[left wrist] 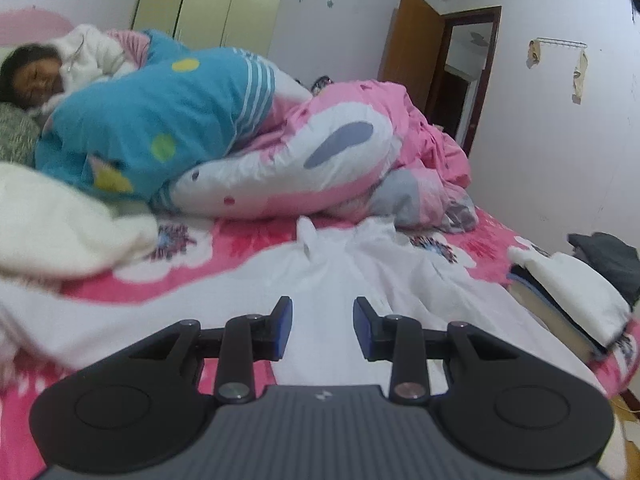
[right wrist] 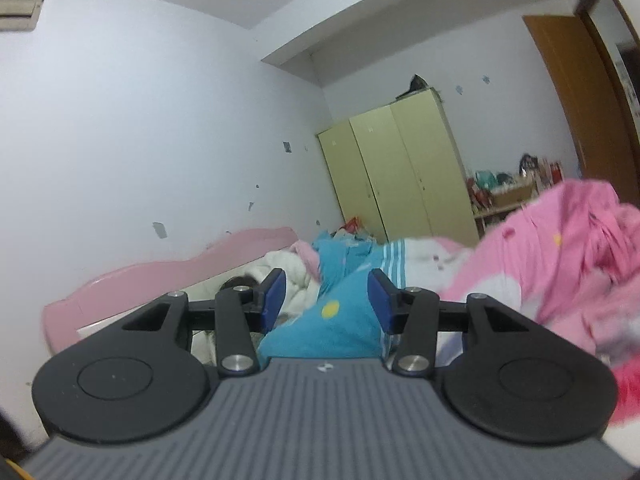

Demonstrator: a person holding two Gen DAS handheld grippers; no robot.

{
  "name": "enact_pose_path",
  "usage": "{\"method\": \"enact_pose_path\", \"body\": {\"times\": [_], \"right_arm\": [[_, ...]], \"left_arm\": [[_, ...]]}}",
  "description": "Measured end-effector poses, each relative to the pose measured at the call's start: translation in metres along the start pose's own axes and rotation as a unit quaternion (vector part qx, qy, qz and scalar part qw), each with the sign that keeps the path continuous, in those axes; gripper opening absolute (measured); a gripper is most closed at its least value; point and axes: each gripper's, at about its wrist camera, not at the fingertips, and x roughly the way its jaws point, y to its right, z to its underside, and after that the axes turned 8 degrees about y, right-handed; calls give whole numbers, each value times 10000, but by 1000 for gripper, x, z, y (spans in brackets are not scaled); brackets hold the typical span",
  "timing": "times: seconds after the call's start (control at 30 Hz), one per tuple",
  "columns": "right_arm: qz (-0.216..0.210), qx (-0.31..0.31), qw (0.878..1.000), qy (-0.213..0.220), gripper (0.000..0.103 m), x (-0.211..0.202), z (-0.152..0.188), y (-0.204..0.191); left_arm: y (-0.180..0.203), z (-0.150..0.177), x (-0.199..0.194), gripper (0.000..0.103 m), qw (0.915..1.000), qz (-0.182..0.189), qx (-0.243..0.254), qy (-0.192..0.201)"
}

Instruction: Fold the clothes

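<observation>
A white garment (left wrist: pixel 360 276) lies spread on the pink flowered bed sheet (left wrist: pixel 248 240) in the left wrist view. My left gripper (left wrist: pixel 322 328) hovers just above its near part, open, with nothing between the blue pads. My right gripper (right wrist: pixel 326 300) is raised and points across the bed toward the headboard, open and empty. A cream fleece garment (left wrist: pixel 60 220) lies bunched at the left.
A person (left wrist: pixel 36 76) lies at the bed's head under a blue quilt (left wrist: pixel 160 120) and a pink and white quilt (left wrist: pixel 340 152). Folded white cloth (left wrist: pixel 572 292) rests on a book (left wrist: pixel 548 312) at the right edge, dark clothes (left wrist: pixel 608 260) behind. A green wardrobe (right wrist: pixel 400 172) stands beyond.
</observation>
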Motion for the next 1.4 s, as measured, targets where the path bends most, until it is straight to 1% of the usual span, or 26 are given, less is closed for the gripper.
{"method": "enact_pose_path", "body": {"times": [0.07,0.1,0.17,0.23,0.3,0.33,0.4,0.47,0.5,0.63,0.77,0.8,0.9,0.97,1.0,1.03,1.07,1.1,1.17,1.27,1.3,1.4], "right_arm": [[101,-107,9998,-138,45,49,4,4],[148,-137,9995,-258,45,75,12,10],[239,-145,9977,-615,45,129,44,30],[364,-130,9935,-1072,45,179,91,57],[542,-137,9852,-1620,44,224,152,89],[647,-109,9796,-1899,44,245,184,106],[909,146,9646,-2470,43,280,249,150],[1256,448,9485,-2874,43,301,301,189],[1393,585,9417,-3006,43,308,319,204],[1807,1085,9205,-3290,43,320,364,251],[2212,1578,8943,-3556,43,332,410,298],[2251,1641,8914,-3576,43,334,416,304],[2177,1554,8961,-3542,44,339,418,303],[2110,1420,8989,-3568,41,342,419,298],[2053,1349,9008,-3580,34,343,419,295],[2009,1270,9022,-3599,22,344,419,291],[1977,1184,9031,-3622,14,344,420,287],[1958,1109,9042,-3630,4,344,421,284],[1970,864,9125,-3480,3,341,417,273],[1956,395,9333,-2984,2,326,401,251],[1988,217,9375,-2847,2,322,398,245],[2191,-368,9412,-2544,2,310,395,232]], "left_arm": [[-5,0,24,34,9999,-75,-81,5],[-9,5,38,34,9998,-101,-149,-52],[-15,18,64,34,9993,-171,-257,-195],[-19,34,84,33,9985,-226,-324,-369],[-24,51,99,33,9976,-258,-367,-520],[-25,59,104,33,9973,-300,-363,-571],[-24,70,111,33,9969,-389,-294,-610],[-24,80,118,33,9965,-478,-221,-645],[-23,82,121,33,9963,-527,-170,-650],[-21,92,129,33,9959,-580,-86,-688],[-18,101,133,33,9956,-557,-100,-747],[-17,101,133,33,9956,-557,-96,-744],[-17,102,132,33,9957,-546,-113,-737],[-19,103,133,33,9956,-538,-173,-754],[-20,103,133,33,9955,-534,-191,-755],[-20,103,133,33,9955,-534,-203,-752],[-20,103,132,33,9955,-538,-213,-748],[-20,103,132,33,9955,-548,-220,-746],[-21,103,132,33,9953,-570,-234,-742],[-23,103,131,33,9951,-588,-270,-745],[-23,103,131,33,9950,-593,-285,-745],[-25,104,131,33,9949,-592,-313,-760]]}}
